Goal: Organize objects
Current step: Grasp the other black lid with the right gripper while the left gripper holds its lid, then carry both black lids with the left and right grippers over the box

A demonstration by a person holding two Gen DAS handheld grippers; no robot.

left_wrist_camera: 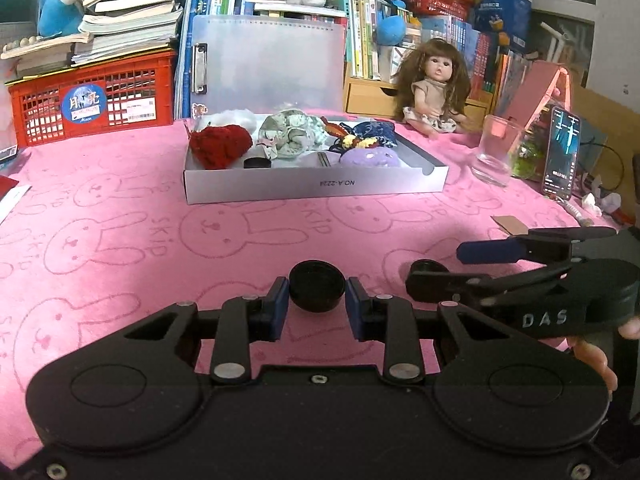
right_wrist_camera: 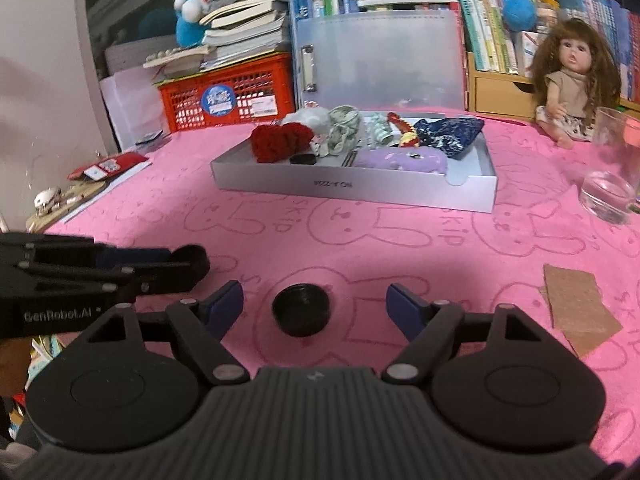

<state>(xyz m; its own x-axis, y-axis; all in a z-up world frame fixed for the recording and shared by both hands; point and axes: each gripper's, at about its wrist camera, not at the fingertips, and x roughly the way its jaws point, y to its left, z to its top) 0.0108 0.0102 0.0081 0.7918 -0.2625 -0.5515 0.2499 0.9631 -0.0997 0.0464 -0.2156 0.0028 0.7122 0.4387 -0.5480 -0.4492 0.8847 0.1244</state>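
Observation:
A round black cap [left_wrist_camera: 317,286] lies on the pink cloth between the fingers of my left gripper [left_wrist_camera: 316,304]. The jaws stand close on either side of it with small gaps, so the gripper is open. A second black cap [right_wrist_camera: 301,309] lies between the wide-open fingers of my right gripper [right_wrist_camera: 315,303]; it also shows in the left wrist view [left_wrist_camera: 428,267] behind the right gripper's fingers [left_wrist_camera: 486,249]. My left gripper shows at the left of the right wrist view [right_wrist_camera: 192,260]. The white box [left_wrist_camera: 312,188] holds a red knit heart [left_wrist_camera: 221,145], a third black cap [left_wrist_camera: 257,163], a purple plush [left_wrist_camera: 370,157] and cloth items.
A glass [left_wrist_camera: 494,152] and a phone [left_wrist_camera: 561,152] stand at the right, with a doll [left_wrist_camera: 434,88] behind. A red crate [left_wrist_camera: 94,100] under books stands at the back left. A brown card piece [right_wrist_camera: 580,312] lies right of my right gripper.

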